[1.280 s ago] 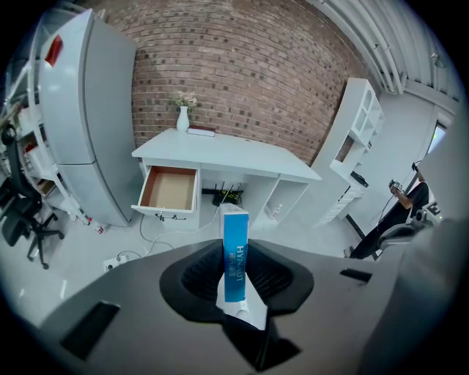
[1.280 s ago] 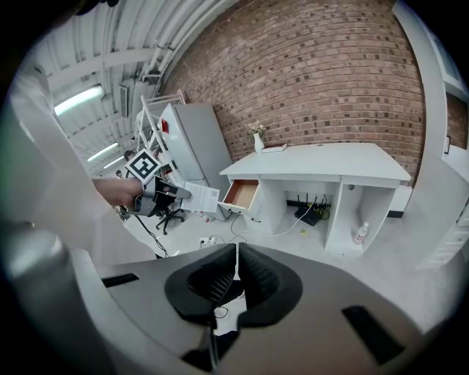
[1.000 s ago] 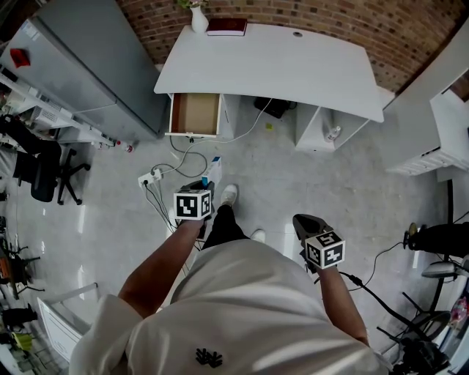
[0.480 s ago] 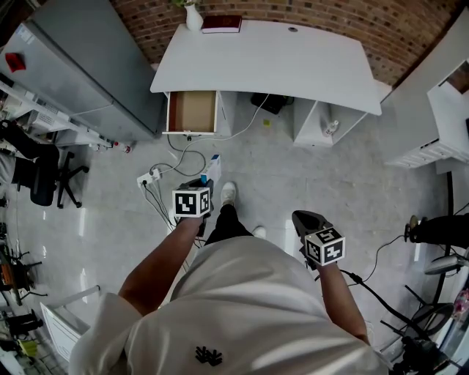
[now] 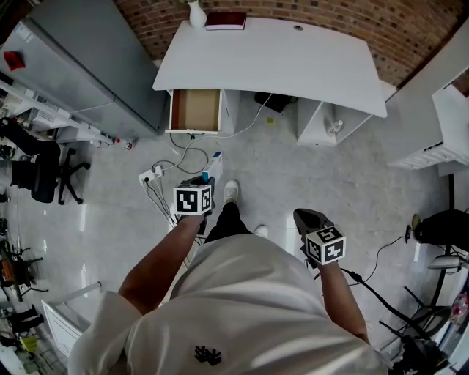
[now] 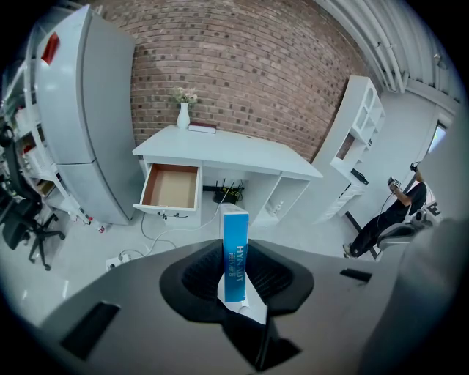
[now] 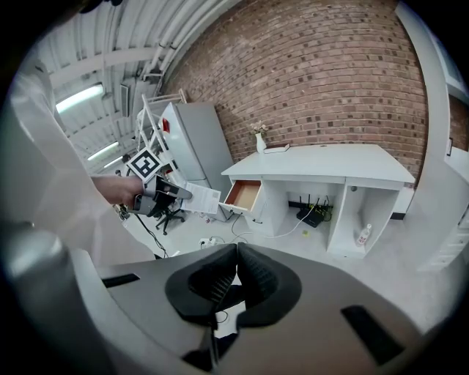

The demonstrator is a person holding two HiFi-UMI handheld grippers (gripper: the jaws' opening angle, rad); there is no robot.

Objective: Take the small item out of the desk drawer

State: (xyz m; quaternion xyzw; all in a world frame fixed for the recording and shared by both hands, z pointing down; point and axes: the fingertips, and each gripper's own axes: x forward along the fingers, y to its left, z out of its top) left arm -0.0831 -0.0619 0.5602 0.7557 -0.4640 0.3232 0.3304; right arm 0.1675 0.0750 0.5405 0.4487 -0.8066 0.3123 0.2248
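My left gripper (image 6: 234, 277) is shut on a small blue-and-white box (image 6: 234, 249), which stands upright between the pads. In the head view the box (image 5: 213, 167) sticks out ahead of the left gripper (image 5: 203, 183), over the floor and well short of the desk. The desk drawer (image 5: 195, 110) is pulled out at the left end of the white desk (image 5: 271, 55), and its brown inside (image 6: 171, 187) looks bare. My right gripper (image 7: 235, 258) is shut with nothing in it, held low at the person's right (image 5: 308, 218). The right gripper view also shows the held box (image 7: 196, 198).
A white vase (image 5: 196, 15) and a dark red book (image 5: 226, 20) sit on the desk's back edge. A grey cabinet (image 5: 88, 66) stands left of the desk. A power strip (image 5: 150, 176) with cables lies on the floor. An office chair (image 5: 40, 172) is at far left, and a person (image 6: 388, 216) sits at far right.
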